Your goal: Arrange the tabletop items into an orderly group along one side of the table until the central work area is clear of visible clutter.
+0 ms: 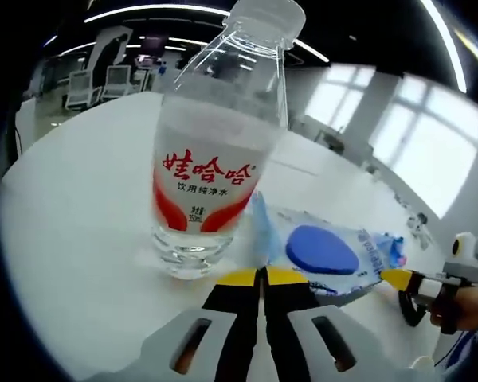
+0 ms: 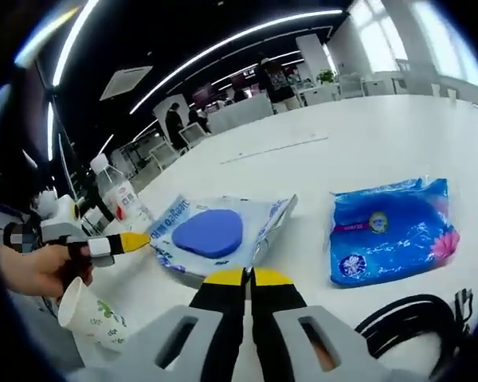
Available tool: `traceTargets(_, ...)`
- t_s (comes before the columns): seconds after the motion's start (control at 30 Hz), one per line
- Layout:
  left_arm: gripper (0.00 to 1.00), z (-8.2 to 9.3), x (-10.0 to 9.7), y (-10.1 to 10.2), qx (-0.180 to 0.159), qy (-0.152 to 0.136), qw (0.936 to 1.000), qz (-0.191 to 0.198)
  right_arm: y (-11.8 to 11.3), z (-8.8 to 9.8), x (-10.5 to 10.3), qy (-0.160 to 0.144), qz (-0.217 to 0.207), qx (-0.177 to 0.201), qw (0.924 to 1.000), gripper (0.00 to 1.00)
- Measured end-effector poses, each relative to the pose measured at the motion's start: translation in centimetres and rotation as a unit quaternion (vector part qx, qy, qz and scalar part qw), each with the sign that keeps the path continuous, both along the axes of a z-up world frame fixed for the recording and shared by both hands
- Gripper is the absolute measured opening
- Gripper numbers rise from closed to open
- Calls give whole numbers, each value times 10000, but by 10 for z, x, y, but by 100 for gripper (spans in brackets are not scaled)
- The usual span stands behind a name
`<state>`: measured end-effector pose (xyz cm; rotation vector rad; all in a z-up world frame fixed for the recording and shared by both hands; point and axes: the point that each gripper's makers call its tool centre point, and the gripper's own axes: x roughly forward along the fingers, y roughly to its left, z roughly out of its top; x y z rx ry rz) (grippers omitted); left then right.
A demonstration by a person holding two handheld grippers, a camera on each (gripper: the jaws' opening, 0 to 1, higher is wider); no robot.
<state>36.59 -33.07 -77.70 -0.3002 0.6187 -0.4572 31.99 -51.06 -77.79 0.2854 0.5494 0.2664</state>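
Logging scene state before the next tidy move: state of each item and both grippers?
Clear plastic water bottle with red label: upright, capped.
White pouch with blue oval print: lying flat, one edge at right gripper's jaw tips.
Blue plastic packet: lying flat, apart from pouch.
White paper cup: tipped on its side.
Black cable: looped on table.
Left gripper: shut.
Right gripper: shut; whether it pinches the pouch is unclear.

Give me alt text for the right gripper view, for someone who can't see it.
The right gripper, jaws shut, points at a clear pack with a blue pad on a white table. A blue packet lies right, black cable below it; the left gripper, a bottle and paper cup sit left.
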Motion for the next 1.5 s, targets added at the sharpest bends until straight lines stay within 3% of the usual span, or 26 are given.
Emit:
traceTargets(0.23, 0, 4, -5, -14, -45, -112, 9995, -302, -16, 9, 9, -180, 183, -511, 9984, 0)
traceTargets(0.5, 0, 4, -7, -26, 111, -204, 9966, -786, -30, 4, 13, -71, 162, -592, 9981, 0)
traceTargets(0.67, 0, -4, -9, -25, 128, 46, 9967, -804, -29, -9, 9, 195, 113, -459, 9987, 0)
traceTargets(0.77, 0, -14, -14, -23, 454, 192, 9939, -984, -27, -13, 7, 312, 126, -457, 9984, 0)
traceTargets(0.9, 0, -18, -19, -23, 353, 349, 9950, -865, -29, -17, 4, 517, 39, -368, 9980, 0)
traceTargets(1.07, 0, -21, -20, -23, 244, 459, 9958, -757, -28, -20, 2, 605, 120, -556, 9966, 0)
traceTargets(1.13, 0, -24, -22, -20, 57, 651, 9960, -606, -28, -20, 1, 675, -114, -227, 9974, 0)
traceTargets(1.17, 0, -21, -20, -22, -57, 583, 9965, -590, -28, -20, 1, 708, -142, -190, 9972, 0)
traceTargets(1.3, 0, -22, -22, -23, 119, 582, 9962, -629, -26, -20, 1, 698, 18, -581, 9959, 0)
traceTargets(1.5, 0, -20, -24, -22, -38, 615, 9972, -418, -26, -20, 0, 607, 23, -670, 9959, 0)
